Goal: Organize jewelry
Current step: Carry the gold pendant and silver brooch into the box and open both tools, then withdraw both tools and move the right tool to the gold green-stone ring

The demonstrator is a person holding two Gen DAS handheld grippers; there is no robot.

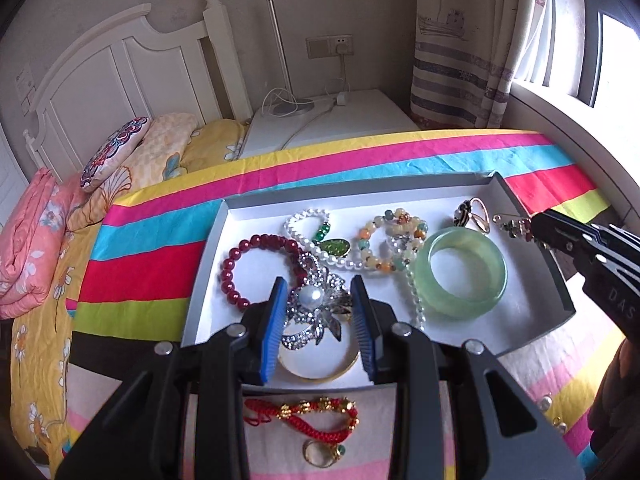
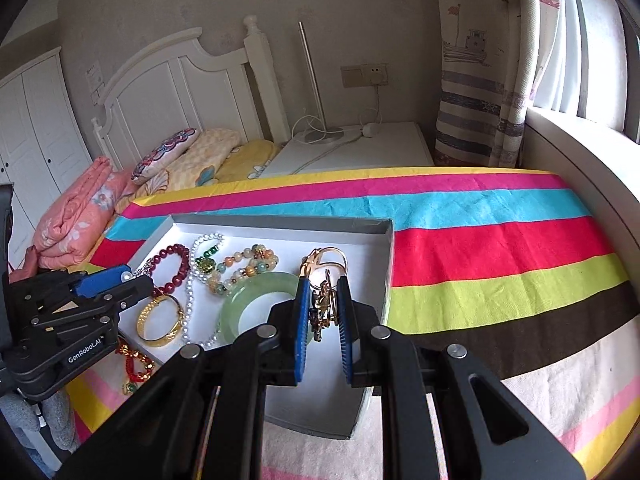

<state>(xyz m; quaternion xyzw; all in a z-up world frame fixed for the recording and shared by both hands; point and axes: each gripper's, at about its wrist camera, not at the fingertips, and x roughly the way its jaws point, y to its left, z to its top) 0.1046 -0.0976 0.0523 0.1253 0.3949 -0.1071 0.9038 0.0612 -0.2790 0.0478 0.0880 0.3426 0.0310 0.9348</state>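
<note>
Left tool [image 1: 318, 312] spread apart over rhinestone brooch [image 1: 316, 308] in tray [image 1: 552, 280]; right tool [image 2: 324, 320] clamped on dangling gold charm piece [image 2: 325, 308], long axis vertical, details hard to read.

Grey tray [image 1: 558, 276], white inside, on striped cloth. Inside tray: rhinestone brooch [image 1: 316, 308] with pearl centre near front wall, gold bangle [image 1: 320, 368] under it, dark red bead bracelet [image 1: 256, 268] left, pearl necklace [image 1: 316, 236] centre, green jade bangle [image 1: 460, 276] right. Red cord bracelet [image 1: 308, 416] outside, before front wall.

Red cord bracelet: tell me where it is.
The red cord bracelet lies outside the tray, on the striped cloth just past its near edge, below the left gripper, beside a small gold ring.
</note>
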